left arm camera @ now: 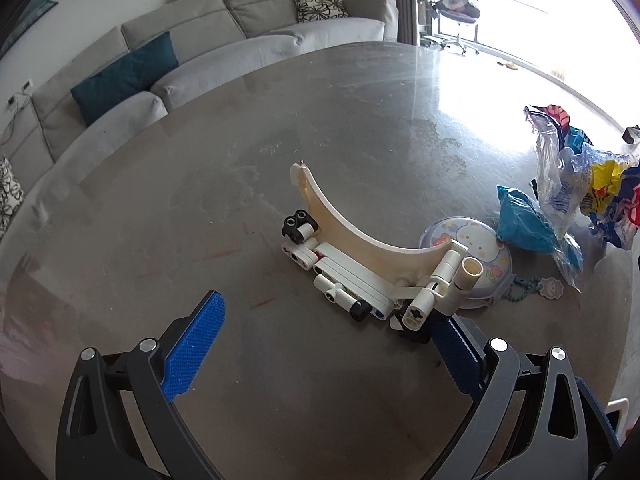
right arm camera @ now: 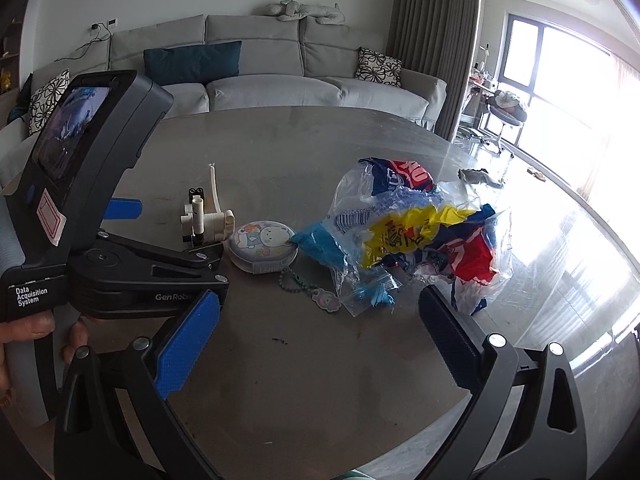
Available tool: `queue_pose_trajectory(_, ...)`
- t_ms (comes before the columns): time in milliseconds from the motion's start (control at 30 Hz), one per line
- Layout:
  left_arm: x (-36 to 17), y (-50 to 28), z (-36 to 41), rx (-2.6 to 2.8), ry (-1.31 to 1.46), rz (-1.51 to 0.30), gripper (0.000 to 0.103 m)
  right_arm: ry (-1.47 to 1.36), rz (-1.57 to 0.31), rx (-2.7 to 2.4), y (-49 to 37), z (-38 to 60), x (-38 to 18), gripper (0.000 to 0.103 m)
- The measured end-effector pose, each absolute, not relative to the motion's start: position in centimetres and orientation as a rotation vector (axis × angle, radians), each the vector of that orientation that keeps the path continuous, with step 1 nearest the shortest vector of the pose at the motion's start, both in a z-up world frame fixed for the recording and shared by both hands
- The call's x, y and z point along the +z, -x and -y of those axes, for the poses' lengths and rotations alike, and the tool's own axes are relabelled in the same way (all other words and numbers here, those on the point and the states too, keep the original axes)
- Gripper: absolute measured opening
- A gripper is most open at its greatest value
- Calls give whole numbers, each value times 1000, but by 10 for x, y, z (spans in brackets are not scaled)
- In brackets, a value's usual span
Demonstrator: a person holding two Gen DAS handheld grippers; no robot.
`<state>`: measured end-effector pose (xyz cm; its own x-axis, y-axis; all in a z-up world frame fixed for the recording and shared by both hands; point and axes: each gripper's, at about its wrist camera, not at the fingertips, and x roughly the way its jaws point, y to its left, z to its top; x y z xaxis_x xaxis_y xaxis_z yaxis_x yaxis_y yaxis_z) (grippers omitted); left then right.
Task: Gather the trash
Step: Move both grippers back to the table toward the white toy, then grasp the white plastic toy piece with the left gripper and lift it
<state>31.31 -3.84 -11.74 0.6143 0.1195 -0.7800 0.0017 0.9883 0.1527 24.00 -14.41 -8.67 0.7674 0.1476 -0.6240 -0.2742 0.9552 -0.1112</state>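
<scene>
A crumpled plastic wrapper (right arm camera: 424, 236) in clear, yellow, red and blue lies on the grey round table (right arm camera: 280, 360); it shows at the right edge of the left wrist view (left arm camera: 588, 188). A small clear bag with blue bits (right arm camera: 368, 294) and a blue wrapper (right arm camera: 320, 244) lie beside it. My right gripper (right arm camera: 316, 340) is open, just short of the wrapper. My left gripper (left arm camera: 332, 324) is open and empty, its right finger against a white building-block toy (left arm camera: 360, 268). The left gripper (right arm camera: 168, 240) also shows in the right wrist view.
A round cartoon-print case (right arm camera: 262, 246) with a bead chain and charm (right arm camera: 316, 294) sits between toy and wrappers. A small grey scrap (right arm camera: 478, 176) lies at the far right of the table. A grey sofa (right arm camera: 280, 80) stands behind the table.
</scene>
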Motion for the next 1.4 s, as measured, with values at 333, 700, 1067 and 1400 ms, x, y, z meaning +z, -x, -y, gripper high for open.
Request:
queue_pose_trajectory(333, -114, -307, 51, 59, -182, -890, 70, 203, -653, 227, -246, 144, -83, 99)
queue_pose_trajectory(700, -110, -291, 51, 27, -151, -894, 33, 204, -660, 222, -242, 140, -85, 99)
queue_pose_trajectory(1067, -90, -277, 44, 5, -130, -847, 16, 212, -660, 228, -241, 135, -90, 99)
queue_pose_trajectory(1400, -84, -267, 41, 4, -148, -830, 16, 210, -656, 235, -241, 130, -89, 99)
